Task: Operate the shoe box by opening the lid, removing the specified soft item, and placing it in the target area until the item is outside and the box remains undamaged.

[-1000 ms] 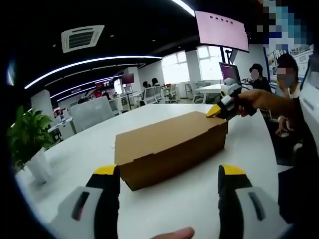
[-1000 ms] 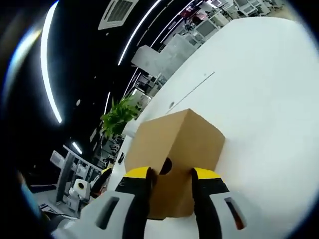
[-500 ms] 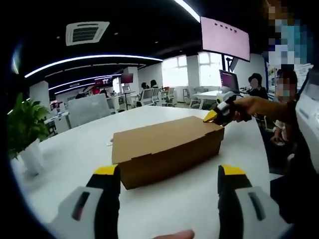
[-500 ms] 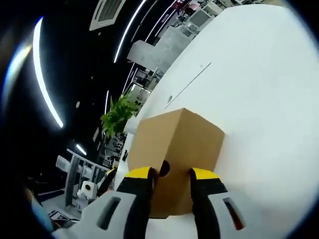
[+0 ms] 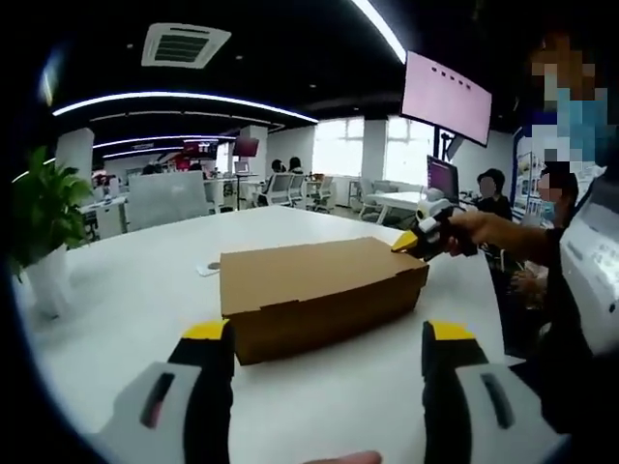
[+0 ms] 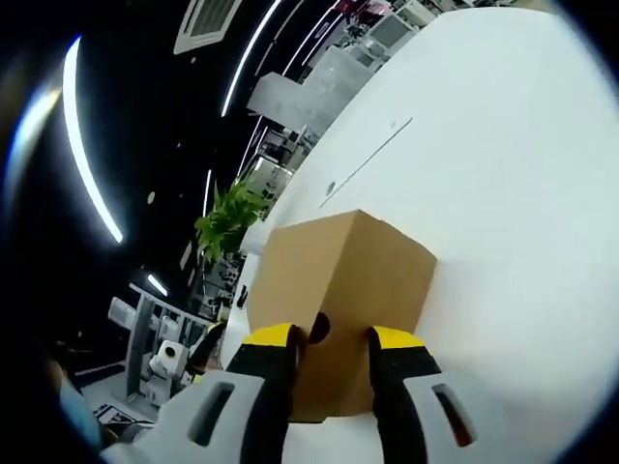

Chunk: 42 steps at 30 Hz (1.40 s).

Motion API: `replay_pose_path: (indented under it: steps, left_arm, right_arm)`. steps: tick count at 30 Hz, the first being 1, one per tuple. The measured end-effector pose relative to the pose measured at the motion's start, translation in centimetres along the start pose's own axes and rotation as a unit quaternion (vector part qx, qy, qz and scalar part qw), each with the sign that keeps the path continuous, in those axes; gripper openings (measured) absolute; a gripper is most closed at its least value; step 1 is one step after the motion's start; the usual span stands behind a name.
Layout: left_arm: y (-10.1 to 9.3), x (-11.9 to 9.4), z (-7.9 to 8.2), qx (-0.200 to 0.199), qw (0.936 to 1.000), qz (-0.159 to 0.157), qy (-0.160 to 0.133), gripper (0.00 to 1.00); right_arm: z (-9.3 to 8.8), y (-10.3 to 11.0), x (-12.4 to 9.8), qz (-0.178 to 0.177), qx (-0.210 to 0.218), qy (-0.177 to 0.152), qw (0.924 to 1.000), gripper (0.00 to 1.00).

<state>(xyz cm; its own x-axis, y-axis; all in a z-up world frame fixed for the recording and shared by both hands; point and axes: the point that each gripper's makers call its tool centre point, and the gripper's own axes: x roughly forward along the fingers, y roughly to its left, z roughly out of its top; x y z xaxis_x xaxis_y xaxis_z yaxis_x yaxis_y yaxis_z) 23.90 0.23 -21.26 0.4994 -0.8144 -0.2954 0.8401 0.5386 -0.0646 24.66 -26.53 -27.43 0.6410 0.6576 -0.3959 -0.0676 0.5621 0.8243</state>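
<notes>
The lid-opening step is in hand. The closed shoe box [image 5: 319, 295] sits mid-bench [image 5: 126, 300]; the right claw [image 6: 329, 340], narrow, meets its end; the left claw [image 5: 329, 333] waits wide. Lifting the lid likely follows.

Light comes from long strip lamps [image 5: 184, 97] on the dark ceiling and from bright windows [image 5: 338, 147] far behind the shoe box [image 5: 319, 290]. The white table [image 5: 126, 300] reflects it strongly and looks nearly overexposed beside the box. A soft shadow lies under the box. Straight lines bend near the edges.
</notes>
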Motion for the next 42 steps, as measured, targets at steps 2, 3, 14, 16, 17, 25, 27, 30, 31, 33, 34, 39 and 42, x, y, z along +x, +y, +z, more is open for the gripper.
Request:
replay_pose_path:
  steps: [2,3,14,16,17,25,27,30,31,33,34,39,42]
  left_arm:
    - [0.1,0.0,0.3,-0.005,1.0,-0.006,-0.002,0.82]
    - [0.2,0.1,0.4,-0.01,0.9999,-0.01,-0.004,0.81]
    - [4.9,0.5,1.4,-0.006,0.9997,0.009,0.02,0.79]
    - [5.6,0.7,1.3,-0.008,0.9997,0.008,0.021,0.78]
    - [6.1,0.8,1.0,-0.014,0.9994,0.008,0.029,0.78]
    - [8.3,0.8,1.5,-0.012,0.9994,0.008,0.032,0.79]
    - [8.6,1.0,1.7,-0.018,0.9994,0.006,0.031,0.79]
    - [9.4,1.3,2.0,-0.019,0.9993,0.006,0.032,0.79]
    - [9.7,1.4,2.0,-0.02,0.9992,0.004,0.034,0.8]
    - [9.9,1.8,1.9,-0.031,0.9987,-0.014,0.039,0.83]
    - [9.9,2.0,1.6,-0.048,0.9976,-0.024,0.044,0.83]
    - [11.8,2.8,1.2,-0.069,0.9956,-0.019,0.06,0.82]
    - [11.8,2.9,1.9,-0.065,0.9956,-0.025,0.062,0.79]
  right_arm:
    - [-0.1,0.1,0.0,0.0,-0.002,0.001,1.0,0.29]
    - [-0.1,0.1,0.1,0.001,-0.002,0.002,1.0,0.29]
    - [-0.1,0.1,0.1,0.002,-0.007,0.003,1.0,0.29]
    - [-0.1,0.1,0.1,0.002,-0.007,0.003,1.0,0.29]
    - [-0.1,0.1,0.1,0.002,-0.007,0.003,1.0,0.29]
    - [-0.2,0.1,0.1,0.002,-0.006,0.0,1.0,0.3]
    - [-0.3,0.2,0.1,0.002,-0.007,0.0,1.0,0.3]
    - [-0.5,0.3,0.1,0.001,-0.008,0.0,1.0,0.3]
    - [-0.4,0.3,0.1,0.002,-0.009,0.001,1.0,0.3]
    - [-0.3,0.3,0.1,0.002,-0.008,0.004,1.0,0.3]
    - [-0.3,0.3,0.1,0.002,-0.008,0.004,1.0,0.3]
    - [-0.3,0.3,0.1,0.002,-0.01,0.004,0.9999,0.3]
    - [-0.3,0.3,0.1,0.001,-0.012,0.002,0.9999,0.3]
